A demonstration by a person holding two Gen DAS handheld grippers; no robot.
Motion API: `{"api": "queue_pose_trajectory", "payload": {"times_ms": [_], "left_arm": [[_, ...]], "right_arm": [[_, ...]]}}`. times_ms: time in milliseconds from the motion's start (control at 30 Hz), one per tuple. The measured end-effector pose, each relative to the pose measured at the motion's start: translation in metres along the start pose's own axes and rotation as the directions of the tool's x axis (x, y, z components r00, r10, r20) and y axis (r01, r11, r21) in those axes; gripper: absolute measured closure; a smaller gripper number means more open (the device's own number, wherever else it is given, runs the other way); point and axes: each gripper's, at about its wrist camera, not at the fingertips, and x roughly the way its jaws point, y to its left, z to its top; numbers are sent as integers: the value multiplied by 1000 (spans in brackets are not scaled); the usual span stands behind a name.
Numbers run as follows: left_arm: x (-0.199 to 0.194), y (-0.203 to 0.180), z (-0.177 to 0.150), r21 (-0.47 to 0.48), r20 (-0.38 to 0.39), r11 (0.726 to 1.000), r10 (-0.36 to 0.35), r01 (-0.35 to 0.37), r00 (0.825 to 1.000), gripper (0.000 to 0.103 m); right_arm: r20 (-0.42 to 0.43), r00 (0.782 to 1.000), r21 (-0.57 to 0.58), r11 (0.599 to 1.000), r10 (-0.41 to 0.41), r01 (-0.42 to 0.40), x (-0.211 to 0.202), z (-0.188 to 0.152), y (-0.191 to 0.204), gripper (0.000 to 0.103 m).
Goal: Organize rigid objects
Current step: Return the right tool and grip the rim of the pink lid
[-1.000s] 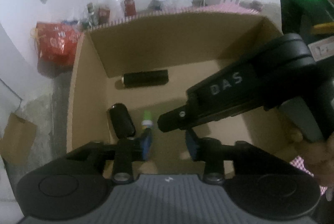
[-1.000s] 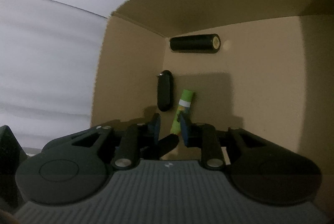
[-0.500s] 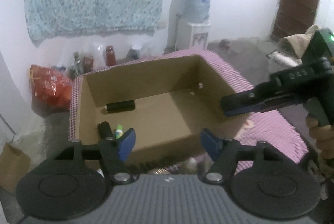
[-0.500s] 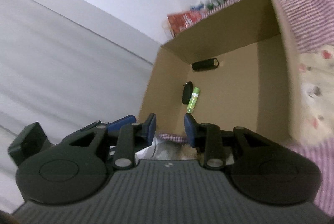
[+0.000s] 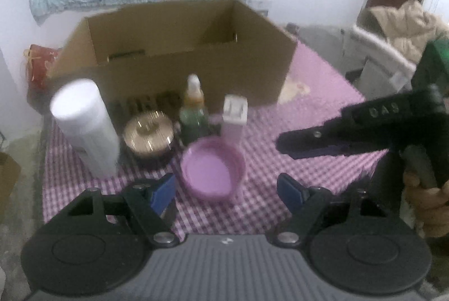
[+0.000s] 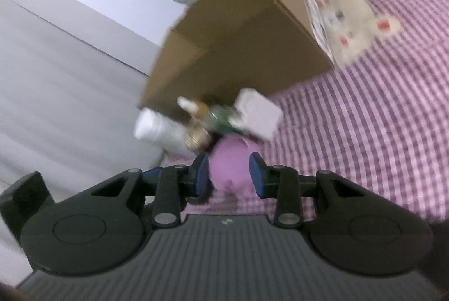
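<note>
**In front of the box: a tight row, open cloth to the right**

Against the cardboard box's (image 5: 179,73) near wall stand a white bottle (image 5: 84,127), gold-lidded jar (image 5: 148,132), dropper bottle (image 5: 193,110) and white case (image 5: 234,115); the purple bowl (image 5: 212,169) sits nearest. Checked cloth (image 5: 280,132) lies bare rightward. The left gripper (image 5: 226,190) has just been opening, nothing between its fingers. The right gripper (image 6: 228,174), also just been opening, is released and holds nothing.

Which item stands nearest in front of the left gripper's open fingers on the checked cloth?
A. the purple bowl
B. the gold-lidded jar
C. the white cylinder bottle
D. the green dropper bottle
A: in the left wrist view the purple bowl sits just ahead of the left gripper, between its spread fingertips, while the other items stand farther back toward the cardboard box.
</note>
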Motion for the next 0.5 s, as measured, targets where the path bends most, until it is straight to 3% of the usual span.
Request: {"api": "queue_pose_trajectory", "payload": {"times_ms": [200, 500], "left_arm": [[20, -16, -18, 64, -38, 998, 29, -26, 999, 23], [36, -15, -19, 63, -23, 996, 63, -61, 998, 23]], "right_arm": [[-33, 998, -65, 996, -61, 59, 28, -4, 8, 71], [-39, 990, -167, 977, -138, 129, 68, 8, 25, 75]]}}
